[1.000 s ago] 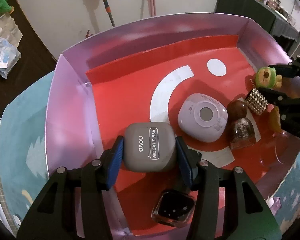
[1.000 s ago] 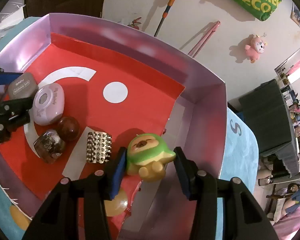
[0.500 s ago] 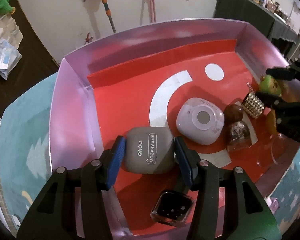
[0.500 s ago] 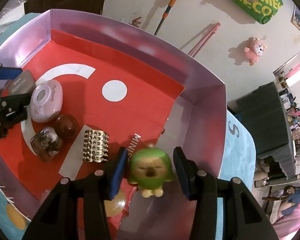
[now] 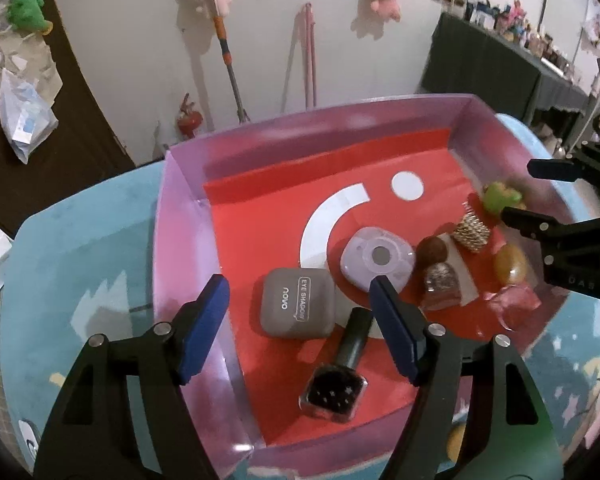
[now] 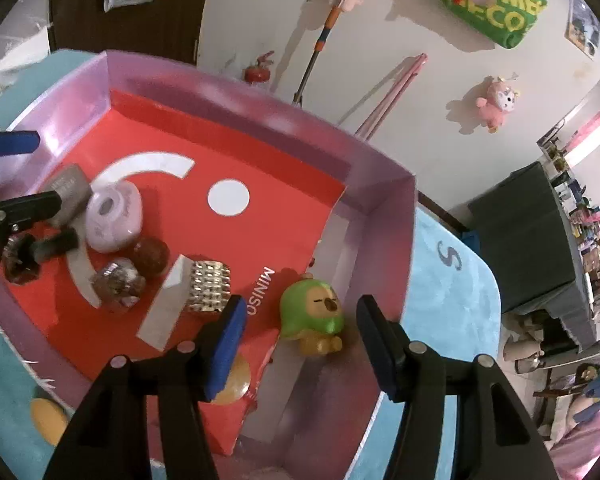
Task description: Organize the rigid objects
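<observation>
Green toy (image 5: pixel 500 197) blurred; amber stone (image 6: pixel 233 376) half hidden.

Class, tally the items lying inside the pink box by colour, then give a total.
Grey: 1, eye shadow case
Lilac: 1, rounded case
Green: 1, toy figure
Gold: 1, studded cylinder
Brown: 2, ball, faceted piece
Black: 1, bottle
Amber: 1, stone
Pink: 1, clear piece
Total: 9

Red tray (image 5: pixel 260 216) with white arc, grey case (image 5: pixel 298 308), green toy (image 6: pixel 312 312).
</observation>
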{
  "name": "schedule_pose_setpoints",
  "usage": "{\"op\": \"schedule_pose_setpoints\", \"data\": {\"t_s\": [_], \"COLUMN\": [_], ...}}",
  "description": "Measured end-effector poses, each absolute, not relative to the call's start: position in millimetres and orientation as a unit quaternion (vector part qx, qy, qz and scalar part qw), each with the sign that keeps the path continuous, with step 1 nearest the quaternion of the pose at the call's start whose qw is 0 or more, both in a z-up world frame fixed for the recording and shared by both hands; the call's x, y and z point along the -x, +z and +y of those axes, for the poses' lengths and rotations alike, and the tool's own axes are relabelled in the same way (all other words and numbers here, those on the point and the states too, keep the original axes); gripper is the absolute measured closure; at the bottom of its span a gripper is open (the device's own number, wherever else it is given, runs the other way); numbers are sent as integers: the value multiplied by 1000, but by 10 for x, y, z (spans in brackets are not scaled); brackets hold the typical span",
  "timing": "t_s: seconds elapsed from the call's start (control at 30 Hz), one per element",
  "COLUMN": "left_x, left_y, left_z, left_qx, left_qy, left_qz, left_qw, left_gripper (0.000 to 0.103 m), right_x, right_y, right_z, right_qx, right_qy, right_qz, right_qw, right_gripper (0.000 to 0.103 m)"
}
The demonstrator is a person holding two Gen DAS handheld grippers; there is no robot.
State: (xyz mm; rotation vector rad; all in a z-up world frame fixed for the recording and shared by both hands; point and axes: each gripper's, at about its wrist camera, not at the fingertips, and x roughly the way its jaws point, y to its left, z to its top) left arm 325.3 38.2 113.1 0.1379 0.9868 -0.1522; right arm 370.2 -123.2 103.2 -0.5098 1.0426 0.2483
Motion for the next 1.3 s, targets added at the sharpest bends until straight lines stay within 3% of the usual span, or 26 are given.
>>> {"op": "schedule_pose_setpoints", "data": {"t_s": [0.27,0.4,0.77,0.87,0.97,1.3], "left_x": [-2852,-2607,-1678,-1383,-1114,-691], "left_y": [1519,1643,1899,1939,1928,1525], "left_z": [414,412,485,467,447,350], "left_qx": [-43,-28,20,19,18,29], "left_qy": [-83,-87,-103,-106,-111,-92], "left_qz": [415,384,302,280,259,259], "left_qw": [905,919,948,954,959,961], "left_gripper": [26,22,10,9,5,5], "right_x": [-3403,-3144,-2049,-1754,-1473,-880], "right_y": [1437,1703,2285,2327,2316,1905], "right_z": [-1293,-1399,-1561,-1605,-1626,-1724], "right_qx": [207,181,106,88,79,38], "right_qy": [125,135,176,182,184,170], "right_qz": [455,422,329,308,293,280], "right_qw": [857,878,922,929,935,944], "right_gripper": [36,24,7,1,1,0]}}
